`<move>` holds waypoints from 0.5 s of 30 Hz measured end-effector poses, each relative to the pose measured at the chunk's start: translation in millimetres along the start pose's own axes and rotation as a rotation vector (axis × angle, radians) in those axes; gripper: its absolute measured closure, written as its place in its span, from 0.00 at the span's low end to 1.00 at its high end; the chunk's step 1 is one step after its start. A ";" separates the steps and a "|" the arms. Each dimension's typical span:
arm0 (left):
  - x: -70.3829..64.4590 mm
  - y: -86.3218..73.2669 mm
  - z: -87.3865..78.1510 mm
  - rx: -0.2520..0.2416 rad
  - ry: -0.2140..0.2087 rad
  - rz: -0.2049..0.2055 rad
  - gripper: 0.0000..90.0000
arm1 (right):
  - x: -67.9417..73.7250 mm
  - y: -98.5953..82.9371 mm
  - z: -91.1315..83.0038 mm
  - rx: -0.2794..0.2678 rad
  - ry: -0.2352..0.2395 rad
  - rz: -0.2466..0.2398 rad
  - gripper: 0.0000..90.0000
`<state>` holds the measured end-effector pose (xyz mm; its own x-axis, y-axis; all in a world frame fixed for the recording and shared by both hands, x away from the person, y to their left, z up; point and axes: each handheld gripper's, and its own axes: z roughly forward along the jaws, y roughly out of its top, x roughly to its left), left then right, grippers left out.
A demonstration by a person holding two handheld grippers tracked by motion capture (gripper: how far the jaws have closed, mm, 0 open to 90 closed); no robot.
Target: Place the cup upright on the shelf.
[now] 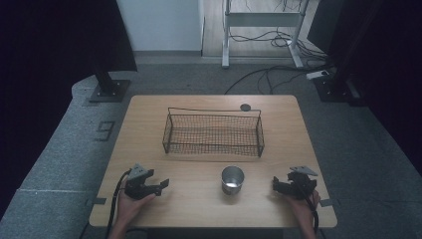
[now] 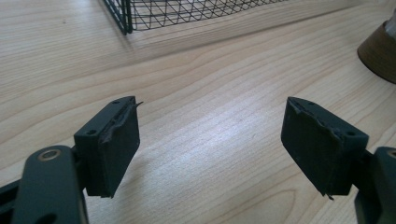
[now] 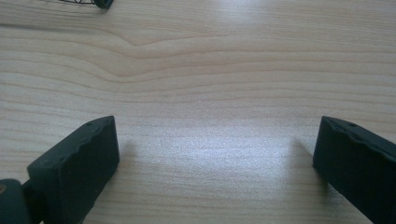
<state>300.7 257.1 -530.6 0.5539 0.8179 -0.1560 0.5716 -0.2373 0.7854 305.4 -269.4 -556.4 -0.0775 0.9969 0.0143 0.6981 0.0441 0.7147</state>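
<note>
Table — light wood top, grain running side to side, standing on grey carpet. It carries 3 things plus the 2 grippers.

Basket — black wire mesh, rectangular, long side across the table, sitting in the far half, roughly centred. Nothing visible inside it. In the left gripper view one corner of the basket shows at the top, well apart from the jaws; in the right gripper view a small piece of its base sits at the top edge.

Cup — metal, upright, open mouth up, on the near half of the table just in front of the basket and slightly right of centre. It stands between the 2 grippers, nearer the right one, touching neither. In the left gripper view its lower part shows at the right edge, reflecting the wood.

Left gripper — held in the person's left hand, near the front left of the table, pointing right toward the cup. Jaws spread wide, nothing between them; left gripper view confirms bare wood in the gap.

Right gripper — held in the right hand, near the front right, pointing left toward the cup. Jaws also spread wide with bare table between them.

Disc — small, dark, round, flat on the table behind the basket's far right corner.
</note>
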 end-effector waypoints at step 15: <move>-16.7 20.2 -6.1 -0.033 -0.031 0.034 0.23 | -0.7 -5.6 -5.8 -0.006 -0.014 0.010 0.02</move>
<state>299.3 241.8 -508.5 0.5918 0.7927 -0.1466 0.5322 -0.2475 0.8096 297.5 -270.7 -556.3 -0.0602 0.9981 0.0118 0.6945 0.0333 0.7187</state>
